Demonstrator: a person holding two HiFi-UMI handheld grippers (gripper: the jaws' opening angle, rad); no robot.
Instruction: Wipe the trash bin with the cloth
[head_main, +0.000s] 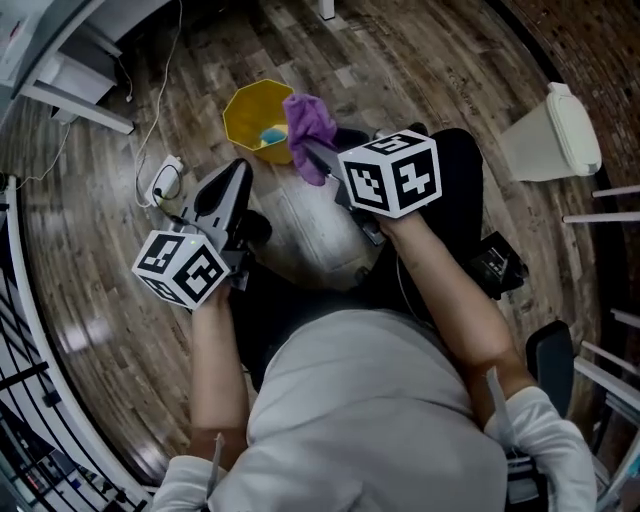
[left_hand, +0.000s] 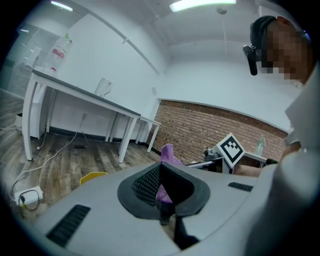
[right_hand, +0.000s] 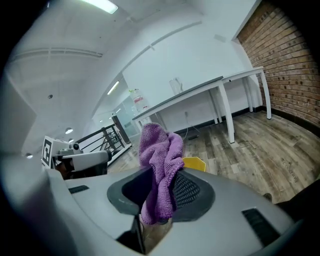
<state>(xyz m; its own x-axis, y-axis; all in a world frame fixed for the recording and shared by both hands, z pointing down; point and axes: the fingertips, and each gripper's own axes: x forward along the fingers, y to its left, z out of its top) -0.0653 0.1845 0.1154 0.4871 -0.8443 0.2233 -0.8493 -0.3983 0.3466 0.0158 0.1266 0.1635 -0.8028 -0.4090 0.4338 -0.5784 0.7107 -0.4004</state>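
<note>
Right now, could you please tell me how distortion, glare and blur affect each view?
Head view: fisheye bends the floor, with a glare streak at its left. Left gripper view: ceiling lamp blown out, a mosaic patch upper right. Right gripper view: purple cloth sharp, corners vignetted black.

The trash bin (head_main: 242, 110) is set on the floor (head_main: 400, 60) ahead of the person, with a small object (head_main: 272, 133) lying inside it. The cloth (head_main: 312, 125) is held between the fingers of the right gripper (head_main: 308, 152), just at the bin's right rim. The left gripper (head_main: 238, 172) is placed left of the cloth, nearer the person. A power strip (head_main: 165, 180) is laid on the floor further left, and a lidded bin (head_main: 550, 130) is stood well apart at the right.
</note>
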